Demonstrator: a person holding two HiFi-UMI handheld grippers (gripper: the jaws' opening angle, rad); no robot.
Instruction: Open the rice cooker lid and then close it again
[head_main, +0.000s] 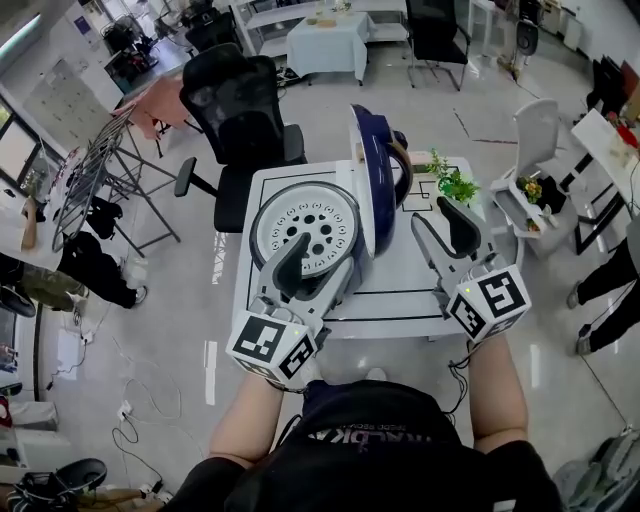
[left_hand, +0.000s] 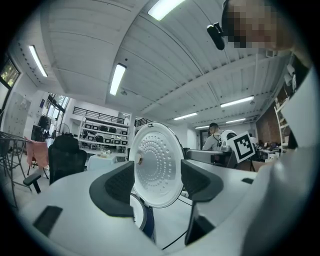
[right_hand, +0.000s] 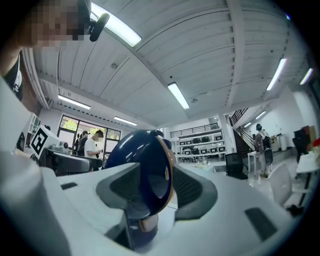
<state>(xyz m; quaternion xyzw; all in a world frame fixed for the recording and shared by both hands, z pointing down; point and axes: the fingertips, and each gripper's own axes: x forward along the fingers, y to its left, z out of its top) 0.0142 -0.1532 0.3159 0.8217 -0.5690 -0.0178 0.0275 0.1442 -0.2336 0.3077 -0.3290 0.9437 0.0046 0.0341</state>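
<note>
Left tool (head_main: 315, 275) open, jaws apart, framing the white perforated inner plate (left_hand: 157, 167) of the dark blue domed rice cooker lid (head_main: 378, 170), apparently not touching it. Right tool (head_main: 448, 232) open too, empty, beside the lid's outer shell. Lid stands upright, fully open, on the white table (head_main: 400, 290).

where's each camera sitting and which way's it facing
Head view: on the person's head, steeply down at the upright rice cooker lid; forearms, left gripper, right gripper show.
Left gripper view: on the left gripper, level along its fingers at the lid's white inner face.
Right gripper view: on the right gripper, facing the lid's navy shell.
Shared: lid, opposite sides.
</note>
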